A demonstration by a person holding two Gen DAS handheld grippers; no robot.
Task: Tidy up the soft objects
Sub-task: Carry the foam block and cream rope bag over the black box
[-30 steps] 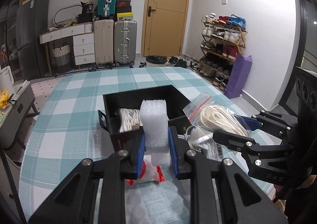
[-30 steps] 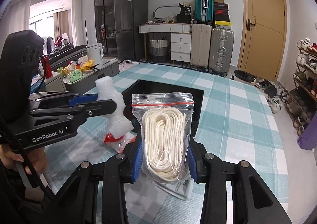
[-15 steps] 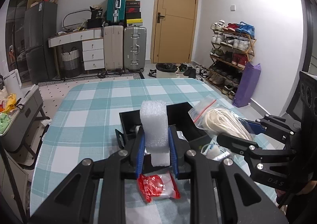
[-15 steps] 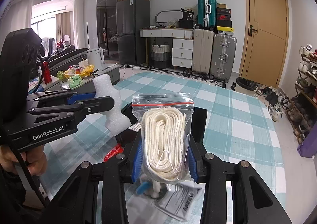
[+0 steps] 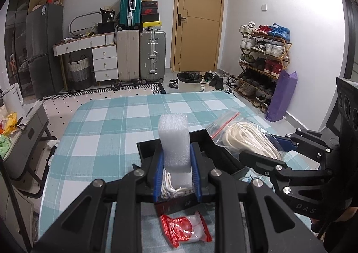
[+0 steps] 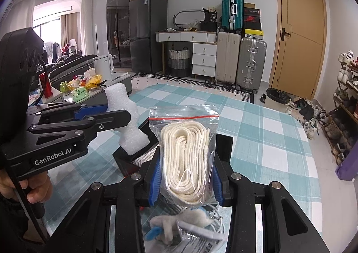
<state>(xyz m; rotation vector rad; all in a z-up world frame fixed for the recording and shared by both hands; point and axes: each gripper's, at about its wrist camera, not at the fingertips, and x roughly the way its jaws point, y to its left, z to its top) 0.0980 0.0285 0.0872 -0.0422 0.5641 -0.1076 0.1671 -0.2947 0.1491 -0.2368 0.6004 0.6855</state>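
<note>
Left gripper (image 5: 177,173): closed on the white foam block (image 5: 175,141), which is held upright between the blue fingers (image 5: 158,175).
Right gripper (image 6: 185,180): closed on the zip bag of white rope (image 6: 186,154), which is held upright with its red seal strip at the top.
Change, left view: one second ago the foam block was seen low and close before the black bin (image 5: 207,141); it is now raised, with its lower end over the near-left part of the bin. More of the checked table (image 5: 107,132) is shown.
Change, right view: the bagged rope has been lifted; the bin is now largely hidden behind it.
Foam block, right view: the block (image 6: 127,123) is seen pinched at its middle, its lower end at the bin's near-left corner (image 6: 125,156).
Bin contents: a coil of white cord (image 5: 172,188) is visible beneath the foam; the rest is hidden by the fingers.
On table, near side: a red and clear packet (image 5: 184,229) lies just before the bin.
Below right gripper: a grey felt piece (image 6: 179,222), a printed paper sheet (image 6: 201,241) and a thin white cable (image 6: 218,225) lie on the table.
Obstruction: the two grippers are held close side by side over the bin, each in the other's view.
Surroundings: suitcases (image 5: 141,54), a door (image 5: 199,20) and a shoe rack (image 5: 261,60) stand beyond the table.
</note>
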